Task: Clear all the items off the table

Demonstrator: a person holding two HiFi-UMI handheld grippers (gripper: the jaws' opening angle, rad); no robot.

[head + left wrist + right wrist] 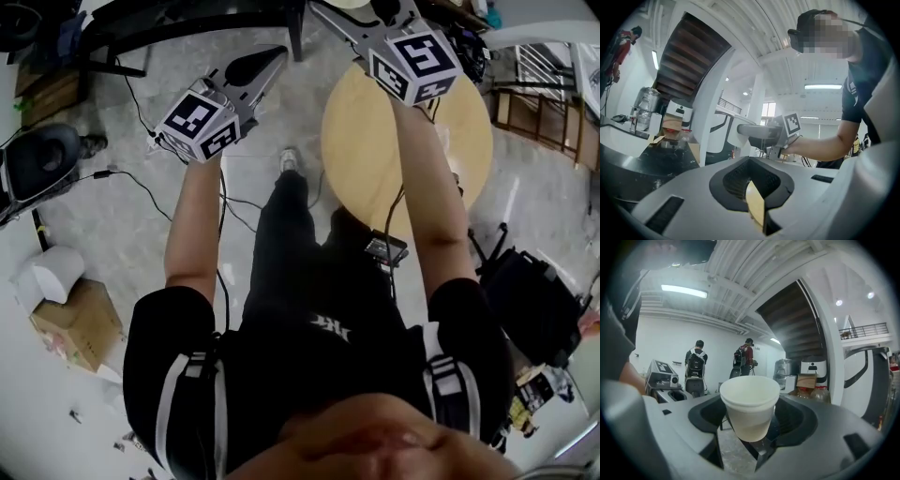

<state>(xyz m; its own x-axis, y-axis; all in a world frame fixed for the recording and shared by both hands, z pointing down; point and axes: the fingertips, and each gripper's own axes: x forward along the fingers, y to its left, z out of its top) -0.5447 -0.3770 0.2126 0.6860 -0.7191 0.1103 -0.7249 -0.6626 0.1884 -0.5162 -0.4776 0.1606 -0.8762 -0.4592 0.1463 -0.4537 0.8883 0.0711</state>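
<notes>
Nearest: person's black shirt (pixel 309 375), both forearms stretched forward.
Right tongs (pixel 751 425): clamped on the upright white cup (pixel 750 404), in the air, off the round counter (pixel 375 159).
Left tongs (pixel 752 180): together, holding nothing I can name.
Around: cardboard box (pixel 80 323), black bag (pixel 534 305), cables (pixel 141 183).
Open room: grey floor (pixel 122 234) between counter edge and box.

Grey stone floor (pixel 112 216), white walls (pixel 670 338), ceiling strip lights (pixel 683 290).
</notes>
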